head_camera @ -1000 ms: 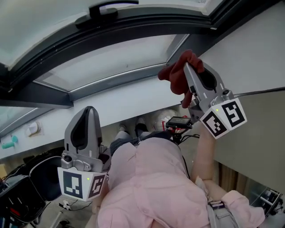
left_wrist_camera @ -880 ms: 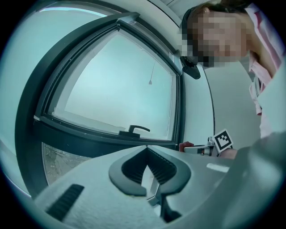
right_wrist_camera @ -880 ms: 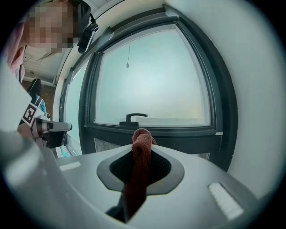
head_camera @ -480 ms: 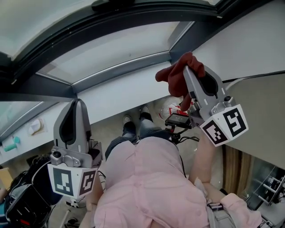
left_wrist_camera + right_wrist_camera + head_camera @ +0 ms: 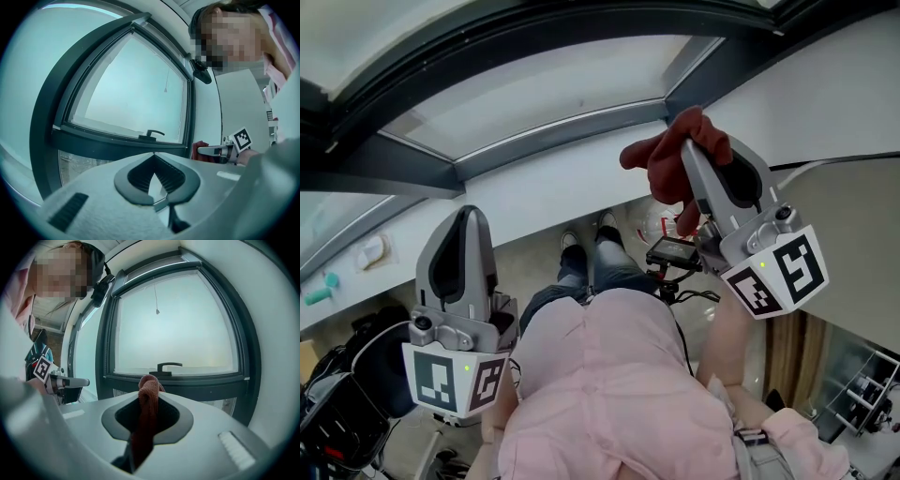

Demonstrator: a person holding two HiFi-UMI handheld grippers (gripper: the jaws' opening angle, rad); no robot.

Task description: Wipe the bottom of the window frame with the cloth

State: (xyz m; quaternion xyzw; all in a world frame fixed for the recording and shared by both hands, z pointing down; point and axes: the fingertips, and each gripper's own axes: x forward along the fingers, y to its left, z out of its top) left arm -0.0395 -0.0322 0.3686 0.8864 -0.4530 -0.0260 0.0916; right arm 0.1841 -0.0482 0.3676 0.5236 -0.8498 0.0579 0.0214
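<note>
Left gripper: held below the window frame's left lower stretch and apart from it, pointing up. Its grey jaws are closed tip to tip, with nothing between them.
Left marker cube: at the gripper's near end, farthest from the window frame.
Person's pink shirt: well below the window frame, between the two grippers.
Window frame: dark, arching across the top of the head view. Its bottom rail carries a dark window handle at its middle.
Cloth: dark red and bunched, sticking out past the right jaw tips. It sits just under the window frame's right lower corner. Whether it touches the frame cannot be told.
Right gripper: raised toward the window frame's bottom rail, jaws clamped on the cloth.
Right marker cube: at that gripper's near end, below and to the right of the frame.
</note>
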